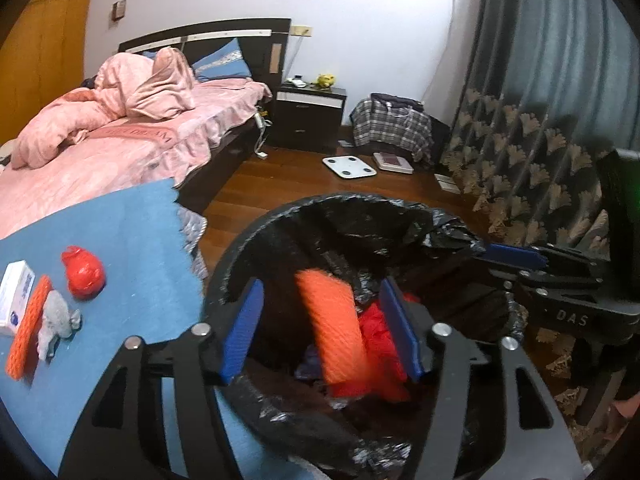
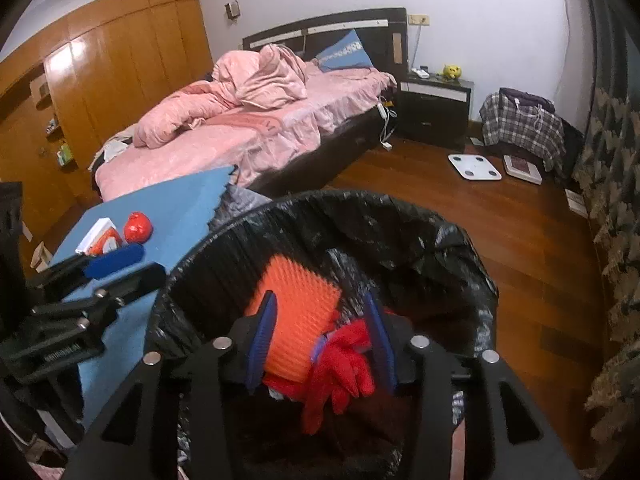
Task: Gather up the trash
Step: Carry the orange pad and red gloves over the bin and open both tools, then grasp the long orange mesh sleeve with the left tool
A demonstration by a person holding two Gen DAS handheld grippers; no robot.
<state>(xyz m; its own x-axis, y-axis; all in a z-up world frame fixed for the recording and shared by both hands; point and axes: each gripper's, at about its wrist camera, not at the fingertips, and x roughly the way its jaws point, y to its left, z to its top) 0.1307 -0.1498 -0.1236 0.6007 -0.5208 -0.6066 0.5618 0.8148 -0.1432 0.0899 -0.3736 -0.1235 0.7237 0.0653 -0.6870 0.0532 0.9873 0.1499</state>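
Observation:
A round bin with a black liner (image 1: 320,208) (image 2: 360,208) stands beside the blue table. My left gripper (image 1: 320,328) is open over its mouth; an orange foam net (image 1: 334,328) (image 2: 296,332) hangs blurred between the blue pads, touching neither, above red plastic trash (image 1: 380,344) inside. My right gripper (image 2: 320,344) is open over the bin too, with red trash (image 2: 344,364) below it; it also shows in the left wrist view (image 1: 516,258). On the table (image 1: 132,240) lie a red bag ball (image 1: 84,272), another orange net (image 1: 30,328), grey crumpled paper (image 1: 58,322) and a white box (image 1: 14,296).
A bed with pink bedding (image 1: 100,136) stands behind the table. A dark nightstand (image 1: 308,116), a white scale (image 1: 349,166) on the wooden floor, a plaid bag (image 1: 392,128) and a patterned curtain (image 1: 540,152) lie beyond the bin.

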